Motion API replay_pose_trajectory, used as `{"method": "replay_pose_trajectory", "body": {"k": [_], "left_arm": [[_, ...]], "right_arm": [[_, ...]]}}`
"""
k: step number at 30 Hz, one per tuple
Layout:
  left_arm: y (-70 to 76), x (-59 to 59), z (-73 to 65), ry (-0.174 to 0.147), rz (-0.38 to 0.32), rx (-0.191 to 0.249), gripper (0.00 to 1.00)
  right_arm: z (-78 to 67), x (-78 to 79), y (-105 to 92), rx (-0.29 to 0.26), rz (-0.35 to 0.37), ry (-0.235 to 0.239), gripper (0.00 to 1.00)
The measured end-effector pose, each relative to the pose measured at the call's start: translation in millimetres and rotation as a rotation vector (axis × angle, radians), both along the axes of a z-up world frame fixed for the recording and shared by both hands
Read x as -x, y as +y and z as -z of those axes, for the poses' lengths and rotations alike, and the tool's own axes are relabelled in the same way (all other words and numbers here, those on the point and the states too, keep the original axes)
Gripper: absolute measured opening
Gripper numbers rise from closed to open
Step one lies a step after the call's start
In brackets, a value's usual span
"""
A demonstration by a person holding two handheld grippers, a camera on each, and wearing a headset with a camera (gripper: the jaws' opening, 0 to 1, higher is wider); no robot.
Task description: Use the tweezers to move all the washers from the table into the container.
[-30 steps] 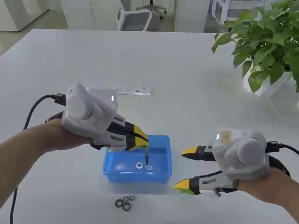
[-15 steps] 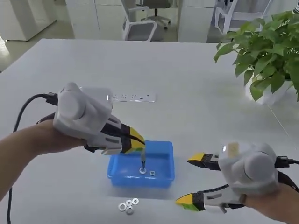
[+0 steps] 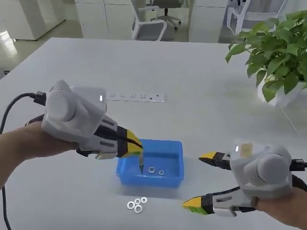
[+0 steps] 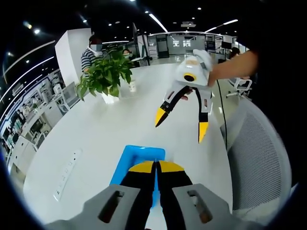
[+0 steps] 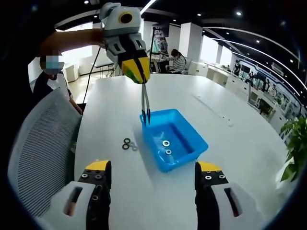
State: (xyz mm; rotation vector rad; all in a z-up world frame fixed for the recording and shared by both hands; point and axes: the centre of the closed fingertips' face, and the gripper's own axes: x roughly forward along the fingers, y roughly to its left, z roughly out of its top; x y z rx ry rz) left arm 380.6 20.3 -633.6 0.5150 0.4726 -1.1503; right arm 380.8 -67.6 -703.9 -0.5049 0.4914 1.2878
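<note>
Counting from afar, I saw two washers (image 3: 152, 169) lying in the blue container (image 3: 175, 143) and three more washers (image 3: 137, 204) waiting on the bench (image 3: 216, 96) just beside it, while my left tongs (image 3: 136, 146) pinched the tweezers (image 3: 141, 163) over the container and my right tongs (image 3: 194, 180) hung spread.

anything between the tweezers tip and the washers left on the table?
Only the near wall of the container: the tweezers in the left claw point down into it; the washers lie on the table outside that wall.
</note>
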Motion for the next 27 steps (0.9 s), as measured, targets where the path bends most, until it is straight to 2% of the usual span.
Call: {"method": "replay_pose_trajectory", "body": {"k": [9, 16, 24, 27], "left_arm": [[0.4, 17.2, 11.0, 0.019, 0.006, 0.014, 0.05], [0.2, 25.0, 16.9, 0.023, 0.009, 0.025, 0.05], [-1.7, 36.3, 29.7, 0.037, 0.023, 0.034, 0.05], [-1.7, 39.9, 36.4, 0.046, 0.029, 0.022, 0.05]], "right_arm": [[3.6, 6.1, 1.4, -0.003, -0.002, 0.001, 0.75], [6.3, 9.6, 4.7, -0.014, -0.010, -0.008, 0.79], [9.4, 16.8, 8.6, -0.026, -0.036, -0.010, 0.77], [12.0, 20.4, 10.1, -0.026, -0.046, -0.003, 0.76]]}}
